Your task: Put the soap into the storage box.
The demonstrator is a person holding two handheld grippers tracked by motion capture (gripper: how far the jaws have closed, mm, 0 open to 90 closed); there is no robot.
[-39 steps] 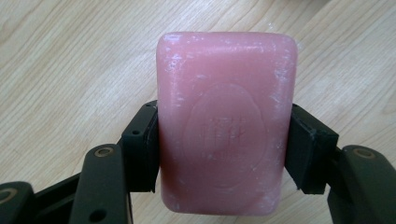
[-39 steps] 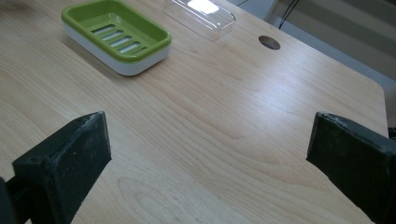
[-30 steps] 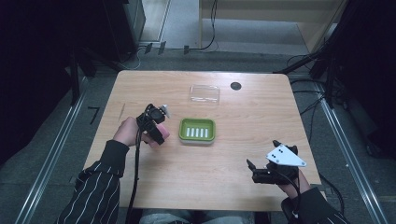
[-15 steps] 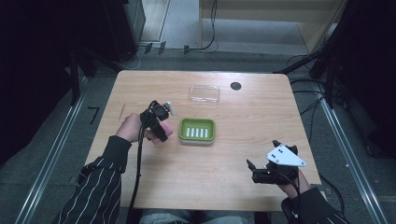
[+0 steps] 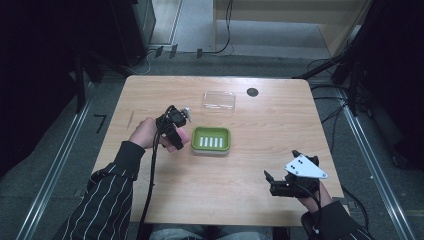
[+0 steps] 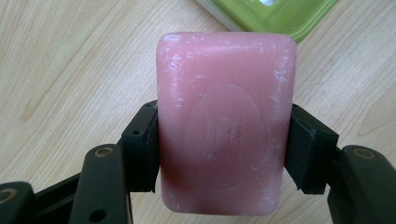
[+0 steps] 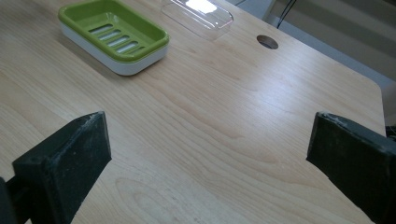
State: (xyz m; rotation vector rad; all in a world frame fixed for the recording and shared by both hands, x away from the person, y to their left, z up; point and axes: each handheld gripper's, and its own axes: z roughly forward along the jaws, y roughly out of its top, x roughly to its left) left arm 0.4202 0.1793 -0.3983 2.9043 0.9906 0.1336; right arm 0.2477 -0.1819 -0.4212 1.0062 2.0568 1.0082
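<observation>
Left gripper [image 6: 226, 154]: fingers [image 6: 140, 144] clamped on soap [image 6: 227, 121], dish [image 5: 211, 140] just beyond. Right gripper [image 7: 210, 154]: fingers apart, idle. Step, judged: carrying. Next: centre soap over dish, lower, release.

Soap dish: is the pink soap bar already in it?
No: the slotted green soap dish lies empty, while the left gripper clamps the pink soap bar.
</observation>
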